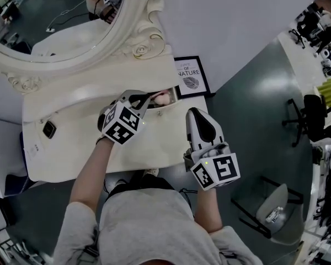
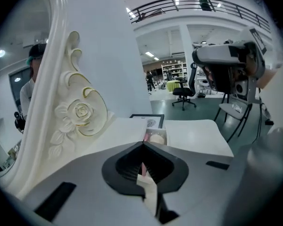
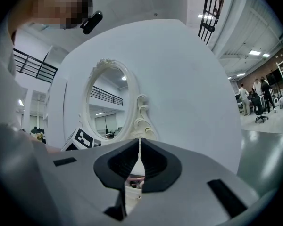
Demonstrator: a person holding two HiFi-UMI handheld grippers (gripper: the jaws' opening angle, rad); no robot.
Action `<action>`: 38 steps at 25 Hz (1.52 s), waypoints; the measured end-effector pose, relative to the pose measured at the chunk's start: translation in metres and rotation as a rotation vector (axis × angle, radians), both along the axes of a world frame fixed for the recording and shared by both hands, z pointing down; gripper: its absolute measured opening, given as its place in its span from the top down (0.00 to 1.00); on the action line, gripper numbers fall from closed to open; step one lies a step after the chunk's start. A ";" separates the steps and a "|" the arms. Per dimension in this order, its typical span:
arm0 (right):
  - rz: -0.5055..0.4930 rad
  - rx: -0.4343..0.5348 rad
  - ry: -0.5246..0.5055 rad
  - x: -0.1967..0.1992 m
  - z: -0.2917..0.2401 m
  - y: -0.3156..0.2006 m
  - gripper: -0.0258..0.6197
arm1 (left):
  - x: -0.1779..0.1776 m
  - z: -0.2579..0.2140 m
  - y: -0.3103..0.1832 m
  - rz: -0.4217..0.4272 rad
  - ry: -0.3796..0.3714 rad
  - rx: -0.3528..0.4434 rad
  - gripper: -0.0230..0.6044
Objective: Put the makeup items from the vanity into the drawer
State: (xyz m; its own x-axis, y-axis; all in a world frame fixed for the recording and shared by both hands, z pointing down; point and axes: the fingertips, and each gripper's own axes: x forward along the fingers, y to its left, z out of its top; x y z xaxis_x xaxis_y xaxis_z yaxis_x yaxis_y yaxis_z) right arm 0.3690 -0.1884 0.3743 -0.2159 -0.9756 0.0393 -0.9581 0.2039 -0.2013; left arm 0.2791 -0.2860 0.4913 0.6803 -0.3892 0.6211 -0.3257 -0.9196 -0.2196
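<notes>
Head view gives the only legible writing: a black-framed print (image 1: 191, 76) leaning against the wall at the back right of the white vanity (image 1: 83, 153) reads "OF NATURE" above a leaf drawing. A smaller line over those words is too fine to read. The marker cubes (image 1: 121, 127) on both tools carry black-and-white square codes and no letters.

The left gripper (image 1: 146, 98) reaches across the vanity top on a grey-sleeved forearm. It tilts downward, with its tip just above the open drawer (image 1: 175, 94) beside the print. The left gripper view shows its jaws clenched tip to tip. Only a thin pink sliver shows in the slit between them, and what that sliver is cannot be told. Pale pink makeup items (image 1: 161, 99) lie inside the drawer, straight ahead of that tip. A small dark object (image 1: 48, 129) sits well apart on the left of the vanity top. What it is cannot be made out.

The right gripper (image 1: 194, 112) is held on a bent arm at the vanity's right front corner. It is level and aimed towards the wall and the ornate oval mirror (image 3: 108, 102). In the right gripper view its jaws are also pressed together, with nothing clamped between them.
</notes>
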 end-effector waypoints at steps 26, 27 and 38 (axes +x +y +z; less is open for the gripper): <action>-0.154 0.036 0.050 -0.136 -0.029 0.000 0.92 | -0.147 -0.103 0.048 -0.220 0.466 0.001 0.94; -0.161 0.039 0.053 -0.142 -0.030 0.000 0.92 | -0.154 -0.107 0.050 -0.228 0.478 0.011 0.94; -0.210 0.073 0.080 -0.197 -0.050 0.017 0.92 | -0.225 -0.159 0.080 -0.310 0.598 0.118 0.94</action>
State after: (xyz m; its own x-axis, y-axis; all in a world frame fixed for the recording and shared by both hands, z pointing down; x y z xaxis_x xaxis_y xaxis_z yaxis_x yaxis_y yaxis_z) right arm 0.1722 -0.1717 0.3241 -0.4137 -0.9104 -0.0045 -0.9053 0.4119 -0.1039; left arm 0.0539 -0.2058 0.3321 0.7395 -0.6633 0.1145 -0.6665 -0.7454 -0.0134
